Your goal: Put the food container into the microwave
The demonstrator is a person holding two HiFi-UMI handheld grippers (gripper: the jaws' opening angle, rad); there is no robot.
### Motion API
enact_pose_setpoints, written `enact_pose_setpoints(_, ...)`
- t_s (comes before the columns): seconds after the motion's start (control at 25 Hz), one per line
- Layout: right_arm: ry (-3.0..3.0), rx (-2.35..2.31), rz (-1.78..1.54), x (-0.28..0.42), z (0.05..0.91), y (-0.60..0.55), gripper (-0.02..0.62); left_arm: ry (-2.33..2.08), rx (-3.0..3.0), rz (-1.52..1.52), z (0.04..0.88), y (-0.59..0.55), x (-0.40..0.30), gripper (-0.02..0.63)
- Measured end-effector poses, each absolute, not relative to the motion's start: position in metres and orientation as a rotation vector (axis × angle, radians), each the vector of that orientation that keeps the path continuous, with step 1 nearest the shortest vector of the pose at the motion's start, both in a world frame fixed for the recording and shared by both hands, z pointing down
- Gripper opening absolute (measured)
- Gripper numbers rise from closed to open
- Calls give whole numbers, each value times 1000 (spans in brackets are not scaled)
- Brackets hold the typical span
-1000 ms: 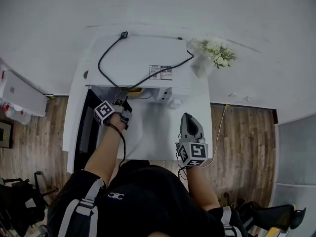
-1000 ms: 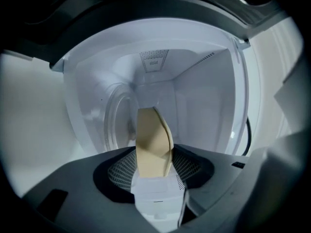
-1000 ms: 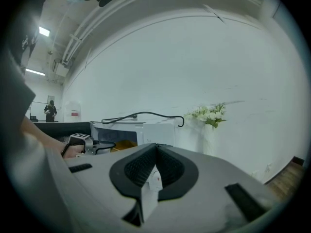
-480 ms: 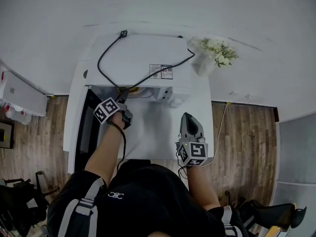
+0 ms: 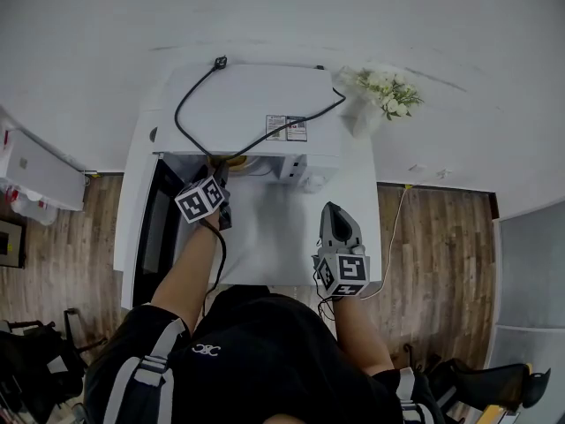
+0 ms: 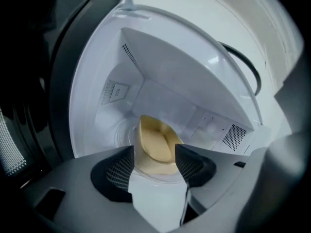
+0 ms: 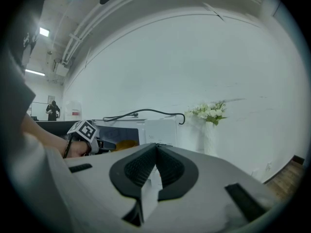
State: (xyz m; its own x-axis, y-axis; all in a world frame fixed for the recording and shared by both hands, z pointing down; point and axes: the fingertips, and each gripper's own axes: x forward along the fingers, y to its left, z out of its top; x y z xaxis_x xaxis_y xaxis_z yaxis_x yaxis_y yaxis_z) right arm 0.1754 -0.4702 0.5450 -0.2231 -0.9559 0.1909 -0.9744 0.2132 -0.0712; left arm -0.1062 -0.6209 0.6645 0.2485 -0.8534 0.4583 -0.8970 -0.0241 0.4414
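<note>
I am holding the container (image 6: 154, 142) in the left gripper (image 6: 154, 157), whose fingers are pressing on its two sides. It is sitting inside the open microwave (image 5: 256, 104), low over the glass plate (image 6: 121, 135), though I cannot tell whether it is touching it. The right gripper (image 7: 156, 161) is hanging idle above the desk (image 5: 274, 237), fingers closed on nothing. I am judging this as the placing step, nearly done. Next I should be lowering until the container rests flat, opening the fingers, and backing out straight so I am not dragging it.
</note>
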Motion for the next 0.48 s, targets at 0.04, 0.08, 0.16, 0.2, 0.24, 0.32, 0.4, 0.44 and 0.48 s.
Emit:
enact_pose_setpoints(0.04,-2366,1887,268,175,545,-470,6,-1624,1889,102,660,-619,-106,266)
enact_pose_setpoints(0.08,-2371,1886,269,175,544,-469,6,-1660,1916,126,654,-616,-107,234)
enact_pose_setpoints(0.16,-2385,1878,271,173,544,-466,5,-1733,1969,185,642,-607,-108,151)
enact_pose_setpoints(0.2,-2394,1872,270,172,543,-465,6,-1760,1996,216,638,-602,-108,108)
enact_pose_setpoints(0.24,-2403,1866,268,170,543,-463,6,-1779,2023,246,633,-597,-107,67)
enact_pose_setpoints(0.32,-2422,1851,265,166,541,-459,6,-1806,2084,291,622,-586,-102,22)
enact_pose_setpoints(0.4,-2444,1834,265,161,541,-453,6,-1817,2141,319,612,-571,-97,0)
enact_pose_setpoints(0.44,-2457,1824,270,159,540,-450,6,-1814,2163,328,608,-563,-94,0)
enact_pose_setpoints(0.48,-2475,1812,279,156,540,-446,6,-1808,2181,337,604,-553,-91,0)
